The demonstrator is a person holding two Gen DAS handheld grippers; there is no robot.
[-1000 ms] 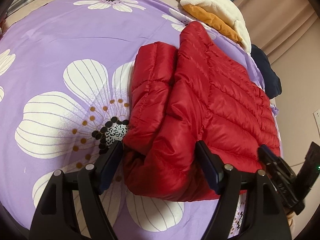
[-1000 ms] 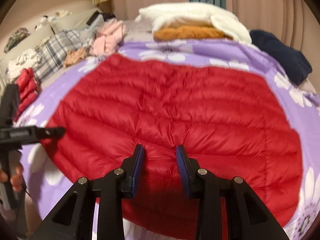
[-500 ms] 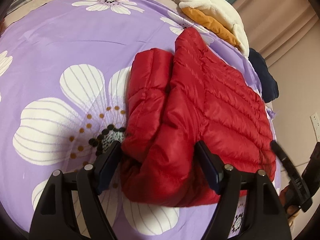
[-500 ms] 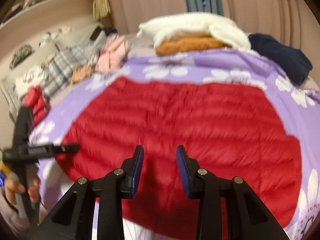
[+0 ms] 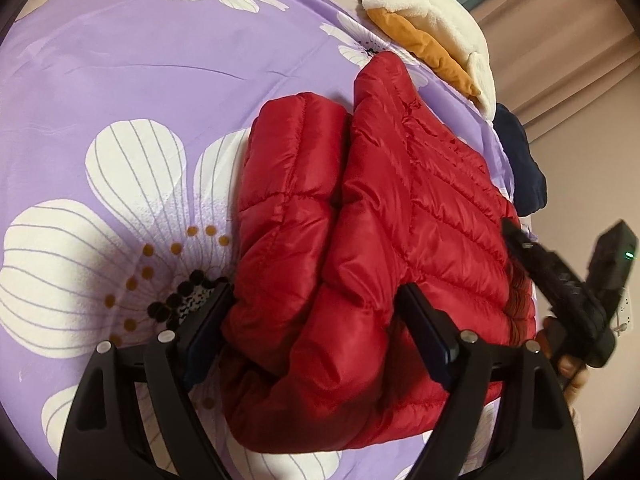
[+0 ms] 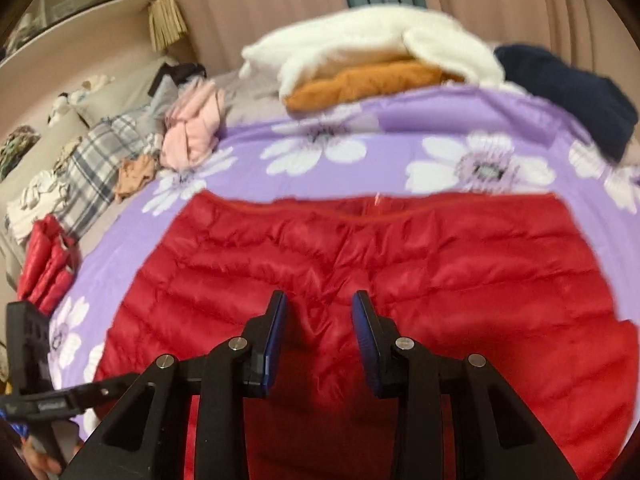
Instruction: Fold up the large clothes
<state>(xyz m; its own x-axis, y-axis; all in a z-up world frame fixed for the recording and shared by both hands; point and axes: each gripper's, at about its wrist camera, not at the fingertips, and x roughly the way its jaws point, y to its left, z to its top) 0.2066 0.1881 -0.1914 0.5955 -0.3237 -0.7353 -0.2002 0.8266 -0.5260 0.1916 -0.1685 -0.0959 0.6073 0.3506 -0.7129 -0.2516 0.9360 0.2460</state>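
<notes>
Left wrist view: left tongs spread wide, straddling a thick fold of the red jacket, pads against the puffy fabric on both sides (whether truly pinched or only pressed, cannot tell). Jacket lying folded on the purple quilt of the bed, sleeve doubled alongside the body. Beyond it, at the bed's far edge, a white fleece over an orange garment, then a navy garment. At the right border, right tongs seen from the side, near the jacket's edge.

Right wrist view (somewhat blurred): right tongs set narrow, blue pads apart, red jacket bunched up into the gap, not clamped. Jacket spread broad across the quilt, hem edge running level on the far side. Farther back, white fleece on orange garment, navy garment to the right, pink garment and plaid cloth to the left.
</notes>
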